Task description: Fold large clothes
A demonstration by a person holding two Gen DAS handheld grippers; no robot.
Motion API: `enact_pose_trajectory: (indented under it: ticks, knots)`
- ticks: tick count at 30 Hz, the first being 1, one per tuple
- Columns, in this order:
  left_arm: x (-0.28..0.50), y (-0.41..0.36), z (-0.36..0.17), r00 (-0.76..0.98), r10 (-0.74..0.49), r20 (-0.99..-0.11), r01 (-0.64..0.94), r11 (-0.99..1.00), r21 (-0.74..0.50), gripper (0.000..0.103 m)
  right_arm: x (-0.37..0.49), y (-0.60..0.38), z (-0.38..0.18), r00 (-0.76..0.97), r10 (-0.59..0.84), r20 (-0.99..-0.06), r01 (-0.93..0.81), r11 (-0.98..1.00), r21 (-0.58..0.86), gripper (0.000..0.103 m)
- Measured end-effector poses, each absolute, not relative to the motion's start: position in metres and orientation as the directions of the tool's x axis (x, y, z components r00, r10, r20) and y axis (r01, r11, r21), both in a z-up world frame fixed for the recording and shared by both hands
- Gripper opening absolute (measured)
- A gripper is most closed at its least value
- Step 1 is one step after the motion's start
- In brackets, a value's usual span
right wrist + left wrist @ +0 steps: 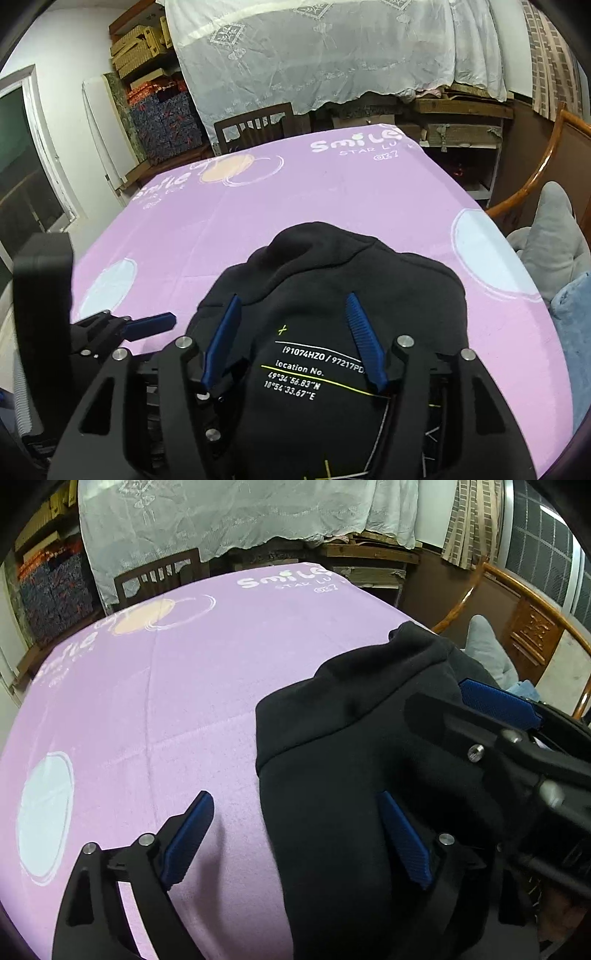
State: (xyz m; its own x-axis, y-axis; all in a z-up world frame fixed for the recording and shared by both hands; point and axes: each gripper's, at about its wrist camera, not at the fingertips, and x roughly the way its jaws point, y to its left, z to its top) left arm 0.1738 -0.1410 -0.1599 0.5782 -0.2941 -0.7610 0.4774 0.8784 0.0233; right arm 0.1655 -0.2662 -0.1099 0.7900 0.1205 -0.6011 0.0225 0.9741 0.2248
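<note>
Both your left gripper [295, 834] and right gripper [295, 339] hang spread, pinching nothing; brushing the folded black hoodie [332, 288] could drag its layers apart on the tabletop [166, 701].

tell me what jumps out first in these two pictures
A black hoodie with white and yellow lettering lies bunched at the near edge of a table under a bright purple cloth printed with "Smile". Both grippers hang over it with blue fingers spread: the right gripper above the lettering, the left gripper astride the hoodie's left edge.
</note>
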Motion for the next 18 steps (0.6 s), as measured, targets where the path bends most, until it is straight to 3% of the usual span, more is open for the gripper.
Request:
enact_pose_trajectory:
  ticks: [2, 9, 14, 18]
  knots:
    - [0.174, -0.141, -0.16, 0.577, -0.294, -0.762, 0.474, 0.88, 0.02, 0.094, 0.168, -0.263, -0.112, 0.789, 0.113, -0.604, 0.016, 0.979, 0.205, 0.065]
    - [0.167, -0.139, -0.152, 0.618, -0.276, -0.736, 0.458, 0.888, 0.051, 0.094, 0.161, -0.263, -0.109, 0.802, 0.112, -0.587, 0.018, 0.977, 0.211, 0.065]
    - [0.142, -0.134, -0.139, 0.648, -0.282, -0.708, 0.46, 0.885, 0.068, 0.093, 0.125, -0.275, -0.091, 0.84, 0.093, -0.534, 0.054, 0.966, 0.253, 0.065]
    - [0.119, -0.132, -0.131, 0.668, -0.291, -0.685, 0.465, 0.882, 0.079, 0.093, 0.087, -0.272, -0.081, 0.859, 0.049, -0.509, 0.067, 0.976, 0.207, 0.065]
